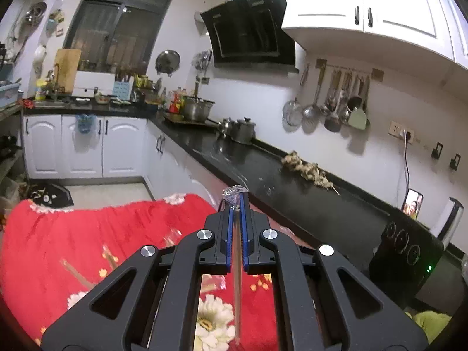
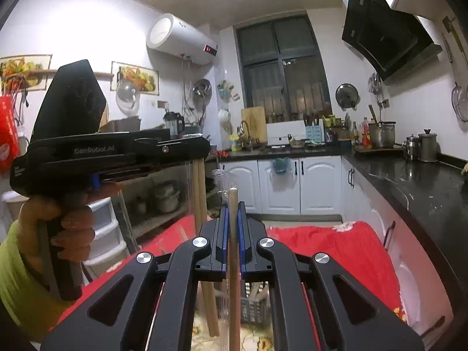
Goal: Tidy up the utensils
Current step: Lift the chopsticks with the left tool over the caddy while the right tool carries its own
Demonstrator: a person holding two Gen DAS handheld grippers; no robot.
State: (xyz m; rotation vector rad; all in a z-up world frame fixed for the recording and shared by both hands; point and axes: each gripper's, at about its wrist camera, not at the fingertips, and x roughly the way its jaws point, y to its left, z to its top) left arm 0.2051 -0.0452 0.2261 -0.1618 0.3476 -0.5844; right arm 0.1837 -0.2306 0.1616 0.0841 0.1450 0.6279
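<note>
Over red floral cloth in a cluttered kitchen: left gripper clamped on plastic-wrapped chopsticks, right gripper pinching another wooden chopstick — both lifted, none yet dropped into grey basket below, more pairs left lying.

Both wrist views face the window wall; share the counter.

Red floral tablecloth looked soft, matt — woven cloth, slightly rumpled. Pale wooden chopstick in clear plastic sleeve showed dull, smooth grain; sleeve crinkly, glossy. Black stone countertop was polished, reflective. Black matt plastic gripper had shiny metal bolts.
</note>
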